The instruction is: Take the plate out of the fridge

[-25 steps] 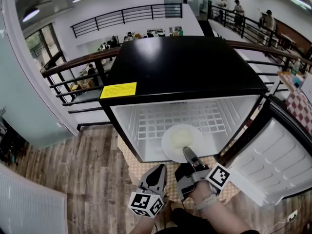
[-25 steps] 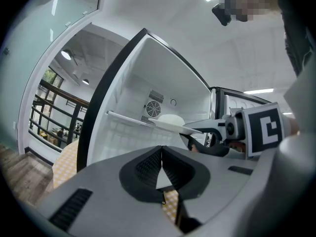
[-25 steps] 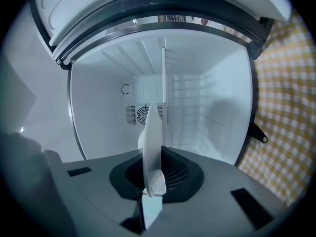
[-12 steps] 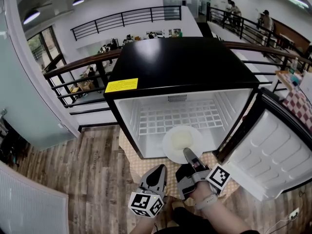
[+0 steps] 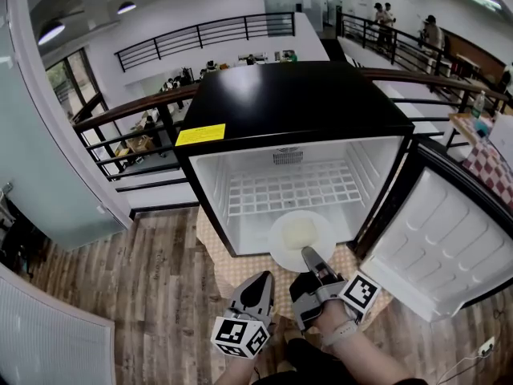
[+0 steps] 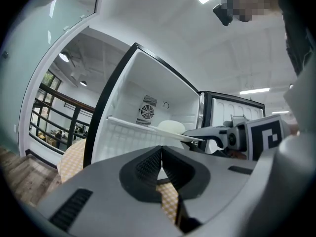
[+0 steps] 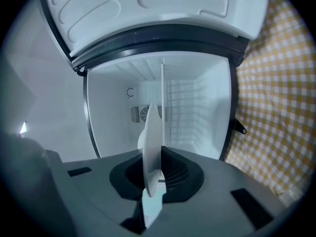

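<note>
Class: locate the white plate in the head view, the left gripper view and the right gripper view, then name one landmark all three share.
Head view: lower centre; plate at the fridge's front, right gripper on its near rim.
Left gripper view: plate right of centre, seen side-on.
Right gripper view: plate at centre, edge-on between the jaws.
Shared landmark: the vent grille on the fridge's back wall.

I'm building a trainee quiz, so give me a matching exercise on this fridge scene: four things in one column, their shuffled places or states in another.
1 round white plate
2 white fridge door
3 rectangular yellow sticker
4 left gripper

A swung open
B shut, empty
C rim clamped in right gripper
D on black fridge top

Pairs: 1-C; 2-A; 3-D; 4-B
</note>
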Motion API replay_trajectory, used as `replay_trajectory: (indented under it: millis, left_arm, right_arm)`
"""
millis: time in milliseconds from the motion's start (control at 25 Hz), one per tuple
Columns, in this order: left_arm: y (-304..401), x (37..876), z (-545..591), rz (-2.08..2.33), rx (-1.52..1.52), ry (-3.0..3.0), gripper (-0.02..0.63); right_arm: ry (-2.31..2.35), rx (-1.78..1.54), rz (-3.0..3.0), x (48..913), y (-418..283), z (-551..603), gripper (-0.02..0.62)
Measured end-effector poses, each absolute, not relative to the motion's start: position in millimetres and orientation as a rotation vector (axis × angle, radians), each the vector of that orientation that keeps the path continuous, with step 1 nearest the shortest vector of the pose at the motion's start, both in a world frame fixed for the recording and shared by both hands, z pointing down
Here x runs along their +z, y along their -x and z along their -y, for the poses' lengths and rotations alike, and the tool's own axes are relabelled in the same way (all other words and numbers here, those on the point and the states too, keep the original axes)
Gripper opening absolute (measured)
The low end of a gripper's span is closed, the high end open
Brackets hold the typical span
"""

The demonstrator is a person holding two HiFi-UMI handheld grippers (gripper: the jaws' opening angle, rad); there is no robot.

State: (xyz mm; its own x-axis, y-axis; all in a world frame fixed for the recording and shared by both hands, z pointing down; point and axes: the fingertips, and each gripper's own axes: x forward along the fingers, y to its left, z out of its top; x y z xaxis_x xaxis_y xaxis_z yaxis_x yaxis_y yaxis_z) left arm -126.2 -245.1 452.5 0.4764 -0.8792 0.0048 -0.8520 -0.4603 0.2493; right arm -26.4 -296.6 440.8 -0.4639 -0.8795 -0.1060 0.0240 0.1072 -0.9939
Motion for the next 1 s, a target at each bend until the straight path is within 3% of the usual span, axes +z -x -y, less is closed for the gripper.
replay_trajectory:
  millis: [1000]
  left_arm:
    - [131, 462, 203, 1.5, -0.144, -2.505, 0.008]
  right_arm:
    - [0.864, -1.481, -1.641, 477, 17, 243, 0.046]
